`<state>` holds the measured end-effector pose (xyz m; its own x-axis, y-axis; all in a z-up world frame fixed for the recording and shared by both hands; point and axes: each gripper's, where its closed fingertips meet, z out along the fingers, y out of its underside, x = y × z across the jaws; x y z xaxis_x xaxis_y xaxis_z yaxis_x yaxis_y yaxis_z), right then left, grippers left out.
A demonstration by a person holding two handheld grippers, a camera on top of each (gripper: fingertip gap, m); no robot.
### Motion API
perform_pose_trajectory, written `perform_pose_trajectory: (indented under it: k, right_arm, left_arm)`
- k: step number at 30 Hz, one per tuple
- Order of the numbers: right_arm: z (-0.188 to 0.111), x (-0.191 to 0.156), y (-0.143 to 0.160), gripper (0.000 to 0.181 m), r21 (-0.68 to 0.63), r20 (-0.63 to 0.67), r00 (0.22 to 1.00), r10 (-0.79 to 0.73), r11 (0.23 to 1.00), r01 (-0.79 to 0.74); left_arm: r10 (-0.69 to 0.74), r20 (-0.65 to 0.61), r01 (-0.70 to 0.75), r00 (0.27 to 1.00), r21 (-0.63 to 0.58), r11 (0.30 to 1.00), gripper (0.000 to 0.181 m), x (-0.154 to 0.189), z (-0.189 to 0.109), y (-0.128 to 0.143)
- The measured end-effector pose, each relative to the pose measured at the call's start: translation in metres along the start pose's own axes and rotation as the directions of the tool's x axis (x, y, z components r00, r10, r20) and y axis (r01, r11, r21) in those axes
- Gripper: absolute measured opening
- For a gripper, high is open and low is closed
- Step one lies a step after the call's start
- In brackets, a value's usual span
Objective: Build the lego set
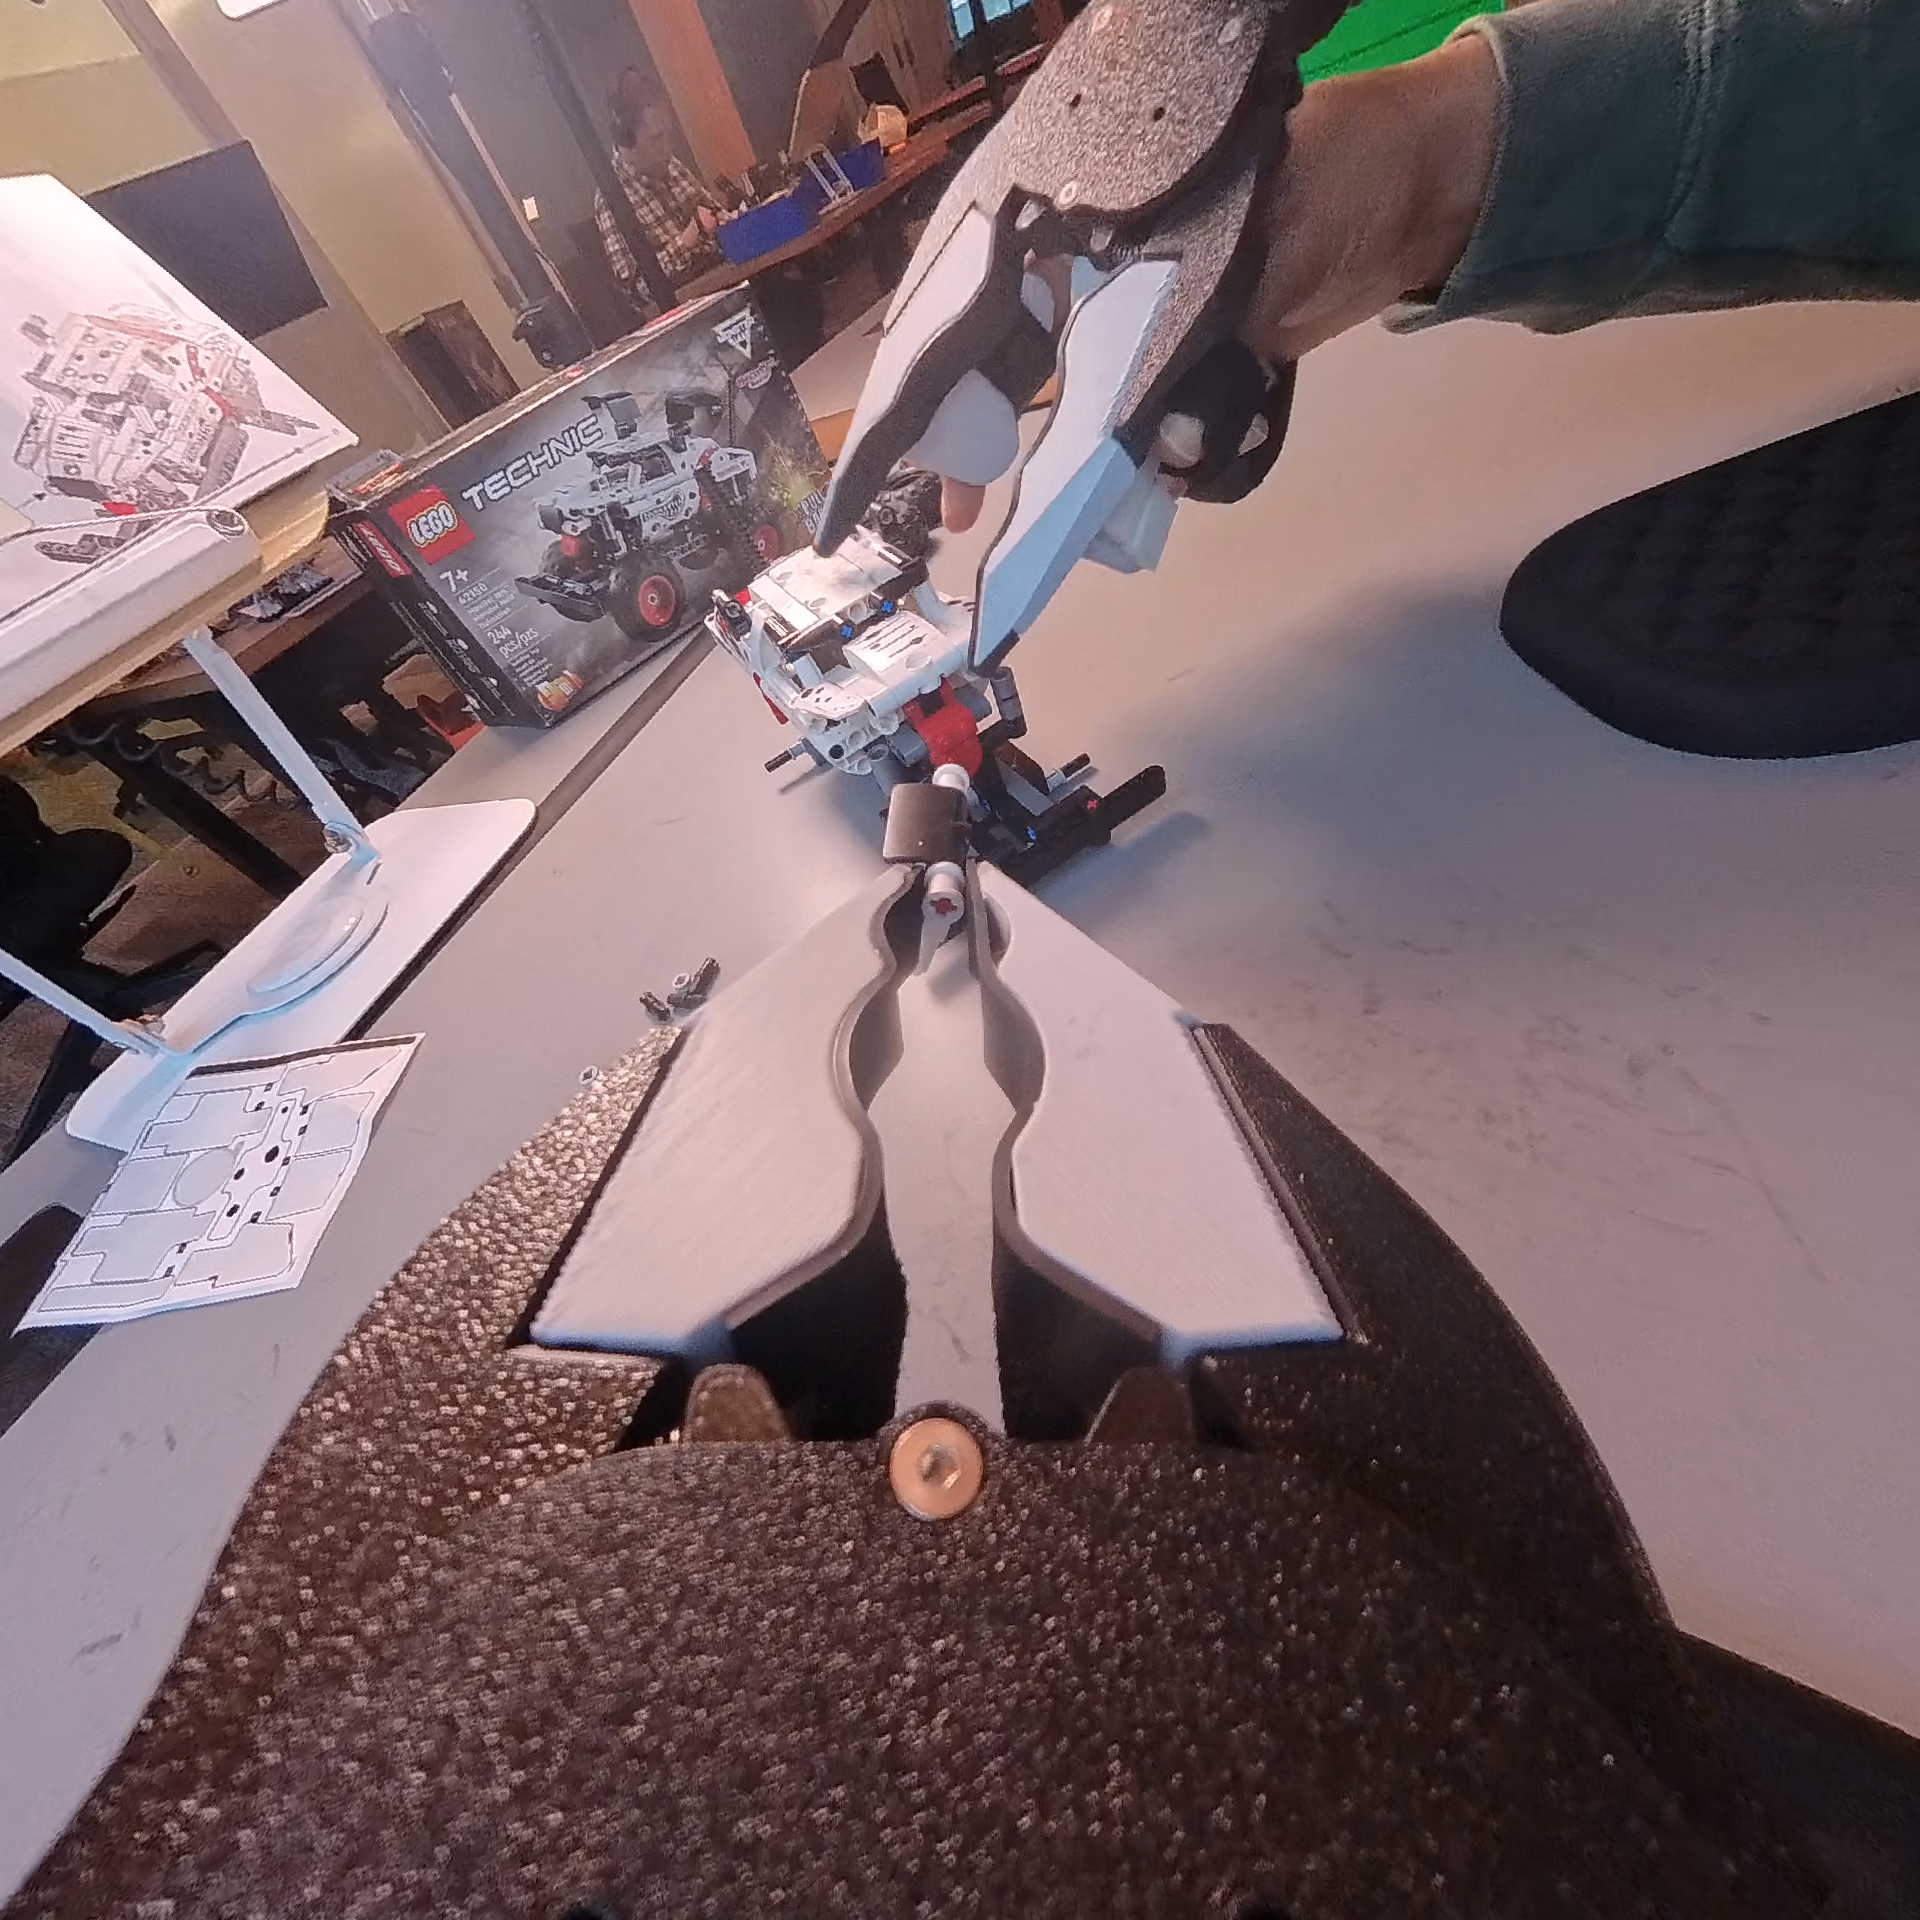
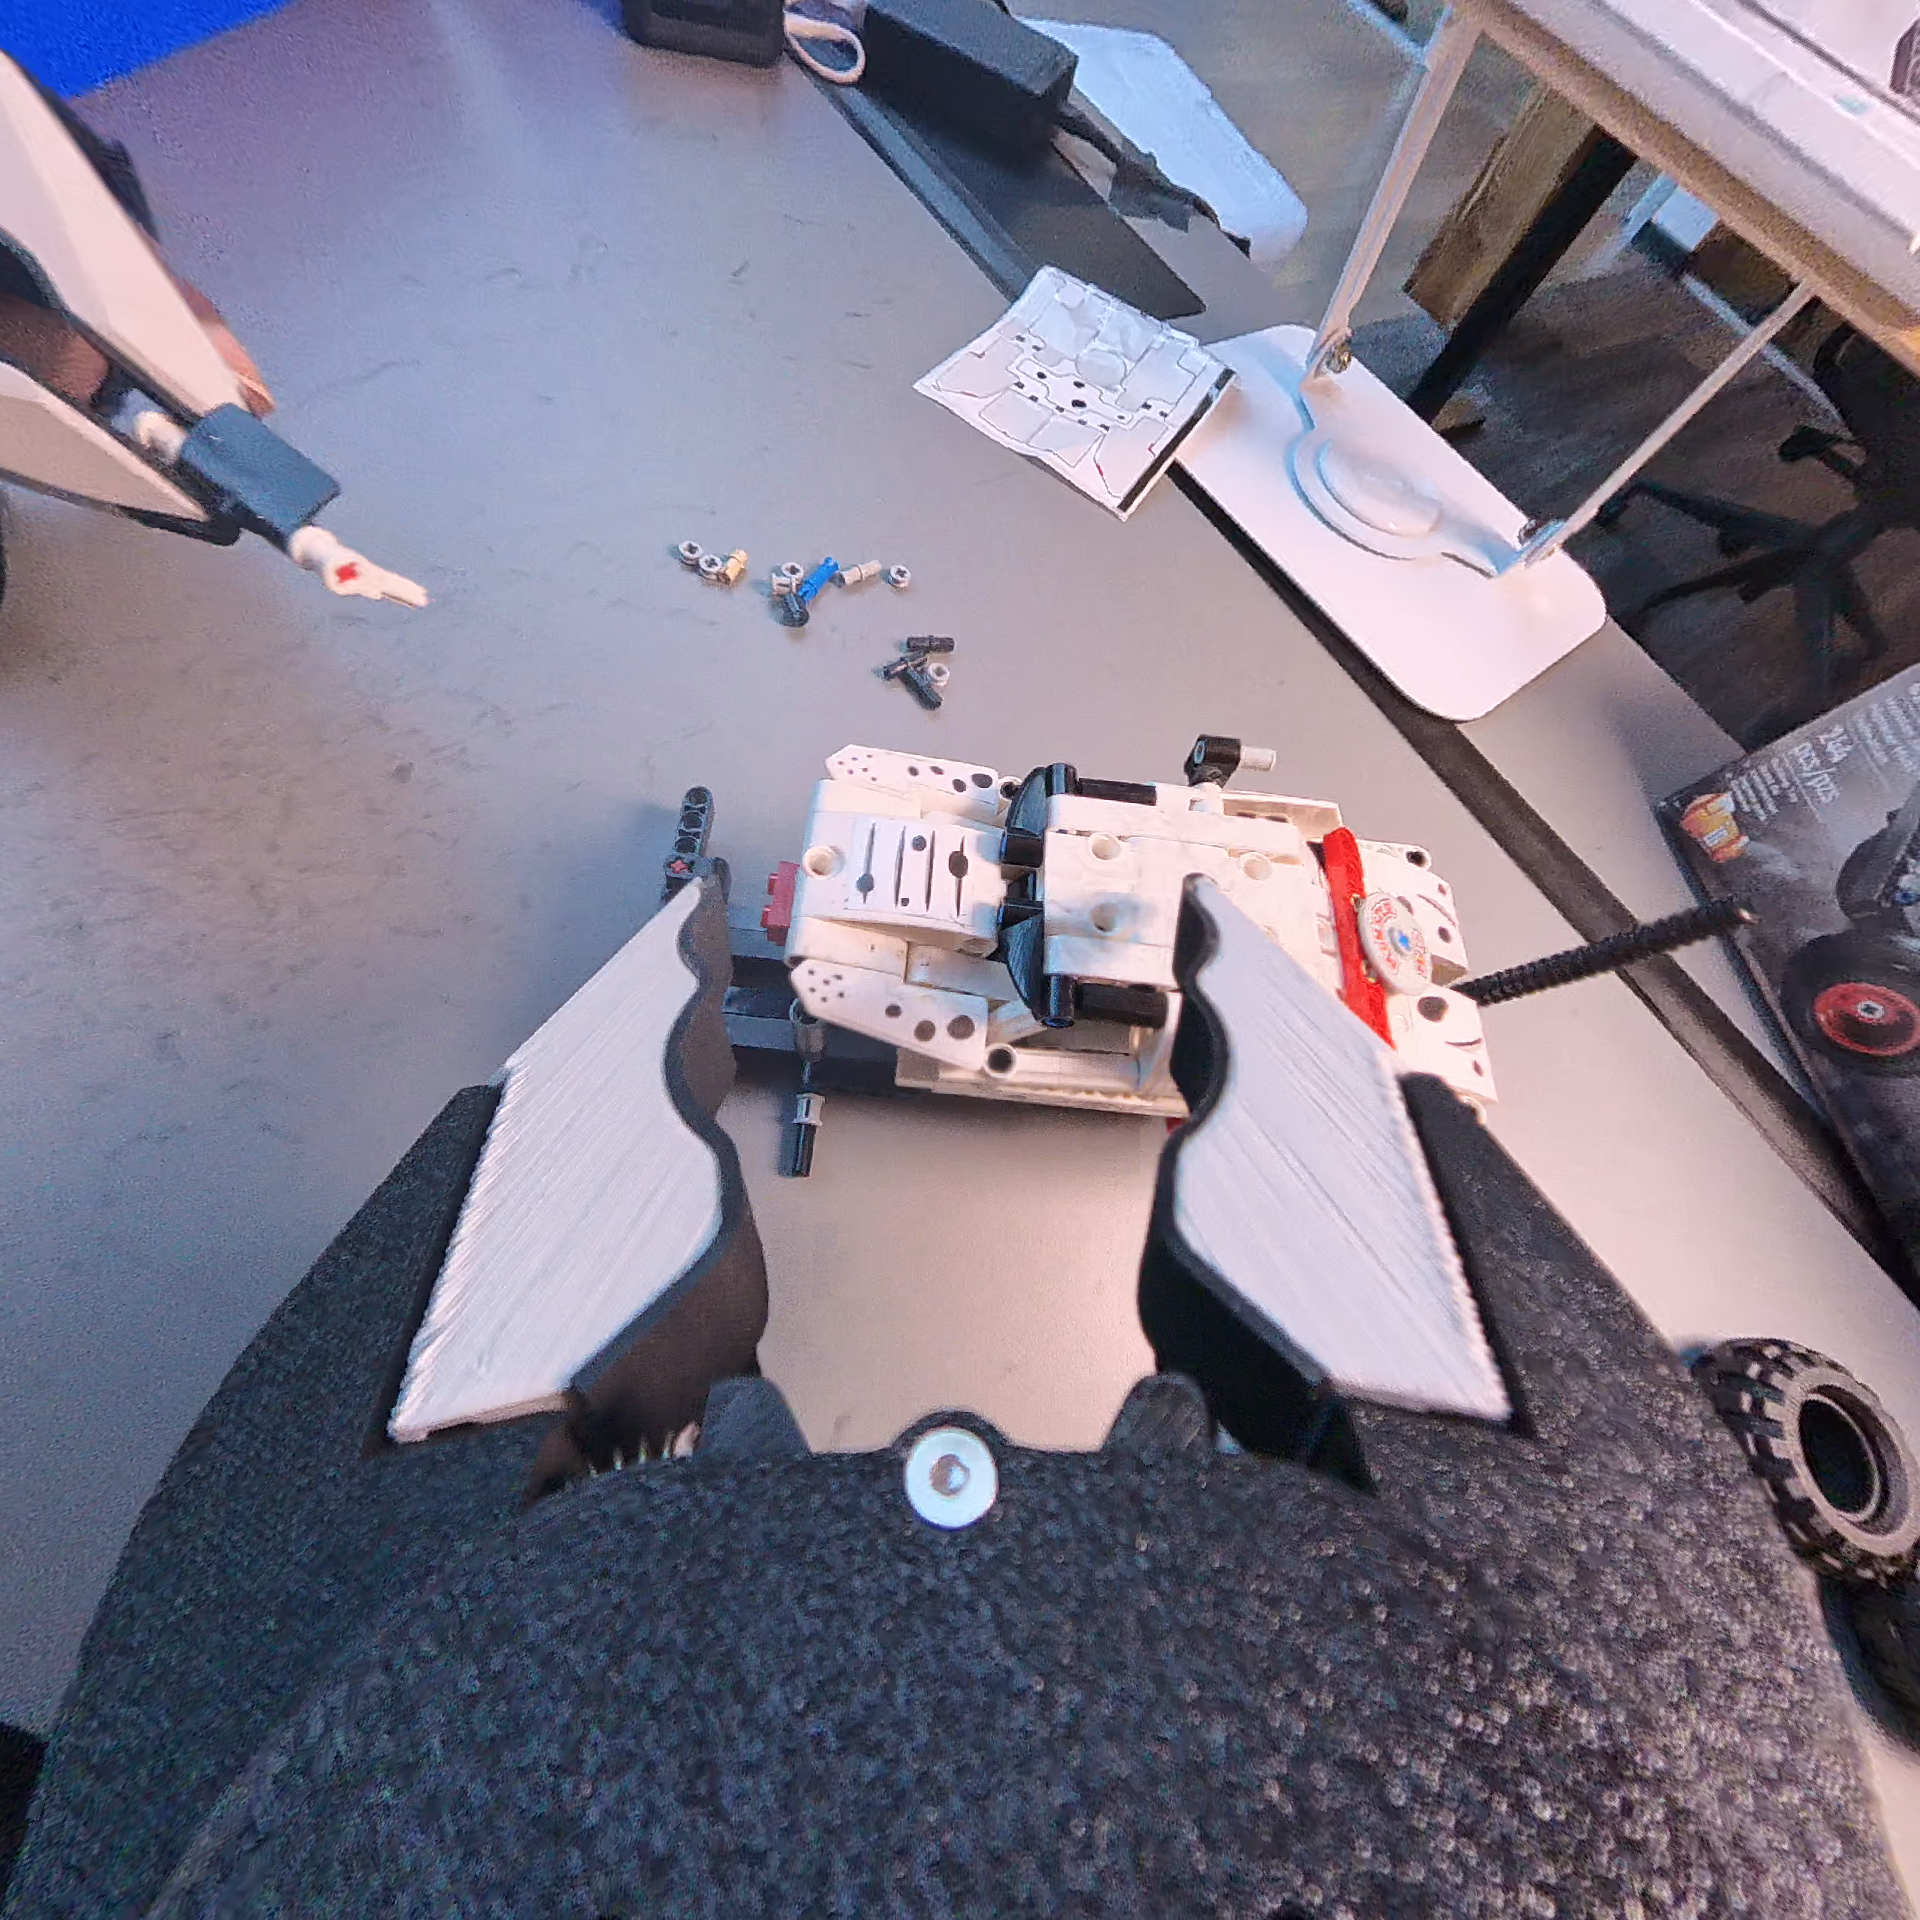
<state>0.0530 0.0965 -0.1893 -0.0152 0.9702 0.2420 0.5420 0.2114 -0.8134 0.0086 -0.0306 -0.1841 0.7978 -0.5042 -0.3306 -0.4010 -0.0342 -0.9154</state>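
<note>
The truck model (image 2: 1091, 925) is glossy white, black and red plastic; the counter (image 2: 499, 332) is smooth, matt grey and scuffed. Both grippers' bodies look coarse and grainy, perhaps printed plastic. The tyre (image 2: 1813, 1455) is knobbly black rubber, the sticker sheet (image 2: 1081, 384) thin paper

The truck model (image 2: 1132, 935) sits on the table (image 2: 468, 312), loose pins (image 2: 800, 587) beyond it, a tyre (image 2: 1829, 1455) to its right.

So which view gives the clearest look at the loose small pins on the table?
The right wrist view: the loose pins lie spread out and unobstructed, colours distinguishable. The left wrist view shows only a few dark ones beside the left tongs, small and partly hidden.
</note>
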Motion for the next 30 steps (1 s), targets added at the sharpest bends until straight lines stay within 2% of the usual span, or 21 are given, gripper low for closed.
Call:
perform_pose_trajectory:
  k: [2, 4, 8, 13, 15, 17, 20, 22, 24, 28, 30]
  right_arm:
    - [0.008, 0.002, 0.003, 0.086, -0.022, 0.003, 1.0, 0.006, 1.0, -0.006]
    - [0.01, 0.006, 0.002, 0.078, -0.026, -0.003, 0.999, -0.032, 0.999, 0.032]
    - [0.012, 0.006, 0.002, 0.075, -0.028, 0.066, 0.994, -0.087, 0.996, 0.089]
    - [0.011, -0.006, -0.001, 0.058, 0.02, 0.186, 0.958, -0.217, 0.976, 0.217]
    - [0.01, -0.007, -0.002, 0.056, 0.031, 0.218, 0.947, -0.234, 0.972, 0.233]
    - [0.009, -0.012, -0.005, 0.043, 0.065, 0.266, 0.936, -0.229, 0.973, 0.219]
    - [0.008, -0.013, -0.005, 0.043, 0.086, 0.287, 0.93, -0.231, 0.973, 0.215]
    - [0.007, -0.013, -0.006, 0.045, 0.094, 0.311, 0.928, -0.204, 0.978, 0.184]
    - [0.004, -0.009, -0.01, 0.062, 0.113, 0.314, 0.935, -0.164, 0.984, 0.135]
    - [-0.008, 0.021, -0.024, 0.079, 0.186, 0.234, 0.971, -0.049, 0.983, 0.004]
    - [-0.015, 0.036, -0.034, 0.081, 0.225, 0.243, 0.967, 0.078, 0.965, -0.135]
  left_arm:
    - [0.003, 0.001, -0.003, 1.0, 0.009, 1.0, 0.005, 0.0, -0.001, -0.002]
    - [0.005, 0.001, -0.005, 1.0, 0.013, 1.0, 0.005, 0.0, -0.001, -0.002]
    - [-0.001, -0.001, 0.001, 1.0, 0.008, 1.0, 0.005, 0.0, 0.0, 0.0]
    - [-0.024, -0.009, 0.024, 1.0, 0.012, 1.0, 0.005, -0.002, 0.0, 0.001]
    - [-0.032, -0.01, 0.032, 0.999, 0.013, 0.999, 0.005, -0.003, 0.0, 0.001]
    - [-0.038, -0.009, 0.038, 0.999, 0.015, 0.999, 0.005, -0.004, 0.0, 0.002]
    - [-0.048, -0.012, 0.049, 0.999, 0.011, 0.999, 0.005, -0.005, 0.0, 0.004]
    - [-0.052, -0.012, 0.052, 0.999, 0.008, 0.999, 0.005, -0.006, 0.001, 0.005]
    - [-0.06, -0.015, 0.06, 0.998, 0.008, 0.998, 0.005, -0.007, 0.001, 0.005]
    - [-0.063, -0.023, 0.063, 0.998, 0.006, 0.998, 0.005, -0.006, 0.002, 0.006]
    - [-0.06, -0.028, 0.06, 0.998, -0.002, 0.998, 0.005, -0.004, 0.003, 0.007]
